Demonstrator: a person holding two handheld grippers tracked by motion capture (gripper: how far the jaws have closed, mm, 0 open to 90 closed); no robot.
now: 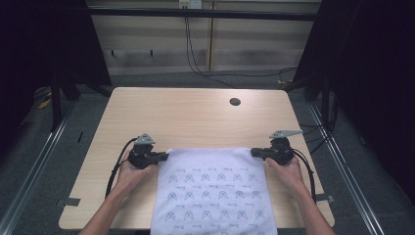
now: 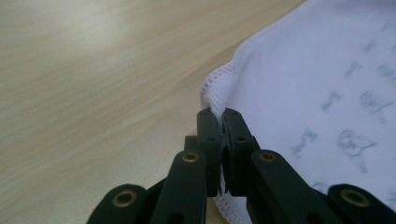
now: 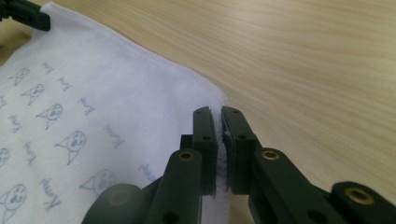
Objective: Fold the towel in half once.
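Note:
A white cloth (image 1: pixel 210 191) printed with small grey-blue figures lies flat on the wooden table (image 1: pixel 195 117), its near end hanging over the front edge. My left gripper (image 1: pixel 166 156) is at the cloth's far left corner. In the left gripper view the gripper (image 2: pixel 218 114) is shut on the stitched hem of the cloth (image 2: pixel 317 70). My right gripper (image 1: pixel 253 152) is at the far right corner. In the right gripper view the gripper (image 3: pixel 218 112) pinches the edge of the cloth (image 3: pixel 93 93), and the left gripper's tip (image 3: pixel 23 16) shows at the opposite corner.
A round cable hole (image 1: pixel 235 102) sits in the tabletop at the far right. Bare wood stretches beyond the cloth and to both sides. Black cables (image 1: pixel 195 63) run down the back wall and across the floor. Dark frame posts (image 1: pixel 56 98) flank the table.

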